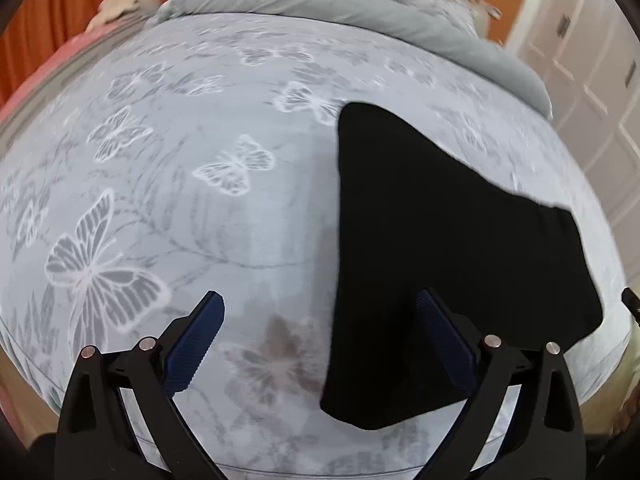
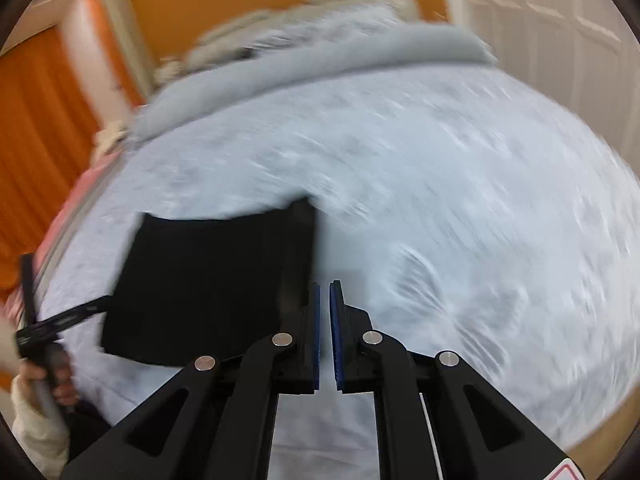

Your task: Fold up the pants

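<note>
From the left wrist view, the left gripper [image 1: 320, 320] stands wide apart, its two blue-padded fingers [image 1: 194, 344] spread with nothing between them but the bed below; it grips nothing; the right-hand finger is seen against the black cloth, and whether it touches cannot be told. One pair of black pants [image 1: 440, 248] lies folded on the bedspread [image 1: 180, 200], a flat dark shape, narrower at its far end and broader toward the near edge of the bed, with one straight side and one stepped, slanting side; it sits toward the near right part of the bed. The bedspread is pale grey-blue with white butterflies; one rolled grey duvet [image 1: 360, 12] runs along the far edge of the bed; a white panelled door [image 1: 592, 80] stands beyond the right edge; orange curtains [image 1: 60, 12] hang past the far left corner.

From the right wrist view, blurred by motion, the right gripper [image 2: 325, 300] is nearly closed, its blue pads parted by a thin slit only; nothing is pinched in it; it hovers just beside the right border of the pants [image 2: 200, 284], which lie as one dark, roughly square bundle near the left edge of the bed. The left gripper [image 2: 48, 320] shows at the bundle's left side, held by a hand [image 2: 56, 380] in a cream sleeve.
</note>
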A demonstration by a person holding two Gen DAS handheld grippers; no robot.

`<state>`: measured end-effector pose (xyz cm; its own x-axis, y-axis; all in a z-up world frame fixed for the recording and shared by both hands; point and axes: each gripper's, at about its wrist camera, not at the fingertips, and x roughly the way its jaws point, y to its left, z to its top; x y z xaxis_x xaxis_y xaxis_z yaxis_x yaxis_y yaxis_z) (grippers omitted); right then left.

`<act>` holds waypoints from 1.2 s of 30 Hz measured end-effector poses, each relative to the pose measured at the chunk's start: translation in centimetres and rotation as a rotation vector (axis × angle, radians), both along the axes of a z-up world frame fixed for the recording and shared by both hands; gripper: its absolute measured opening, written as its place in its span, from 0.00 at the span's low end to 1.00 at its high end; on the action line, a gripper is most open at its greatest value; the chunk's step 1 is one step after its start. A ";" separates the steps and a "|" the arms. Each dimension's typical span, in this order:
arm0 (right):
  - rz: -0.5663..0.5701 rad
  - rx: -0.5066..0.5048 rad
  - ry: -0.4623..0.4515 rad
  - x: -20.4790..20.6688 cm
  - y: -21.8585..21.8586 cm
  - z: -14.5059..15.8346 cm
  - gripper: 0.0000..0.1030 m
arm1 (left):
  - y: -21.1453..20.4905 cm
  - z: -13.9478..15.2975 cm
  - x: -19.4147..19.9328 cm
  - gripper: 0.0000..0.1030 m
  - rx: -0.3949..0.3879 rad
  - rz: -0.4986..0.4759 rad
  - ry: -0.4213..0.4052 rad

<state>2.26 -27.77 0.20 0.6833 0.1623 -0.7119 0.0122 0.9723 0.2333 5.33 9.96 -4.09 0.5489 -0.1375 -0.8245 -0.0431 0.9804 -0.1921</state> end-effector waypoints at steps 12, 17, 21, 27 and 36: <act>-0.013 0.061 0.219 13.2 3.1 -4.9 0.02 | 2.2 1.9 0.1 0.92 0.096 0.058 -0.087; 0.237 0.141 0.071 12.0 10.7 -0.2 0.05 | 4.2 2.0 0.3 0.93 0.102 0.116 -0.075; 0.439 0.070 0.109 13.6 19.9 -1.8 0.05 | 4.6 2.2 0.1 0.93 0.087 0.119 -0.075; 0.480 0.019 0.244 19.8 26.9 -9.0 0.00 | 4.1 2.3 -0.1 0.93 0.147 0.115 -0.092; 0.409 0.223 0.177 20.1 24.3 -6.3 0.05 | 3.1 1.6 0.6 0.93 0.166 0.091 -0.058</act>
<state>22.35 -3.48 -6.15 0.4038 0.5533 -0.7286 -0.3017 0.8324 0.4649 5.94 13.05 -2.53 0.5999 0.0504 -0.7985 -0.1265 0.9914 -0.0325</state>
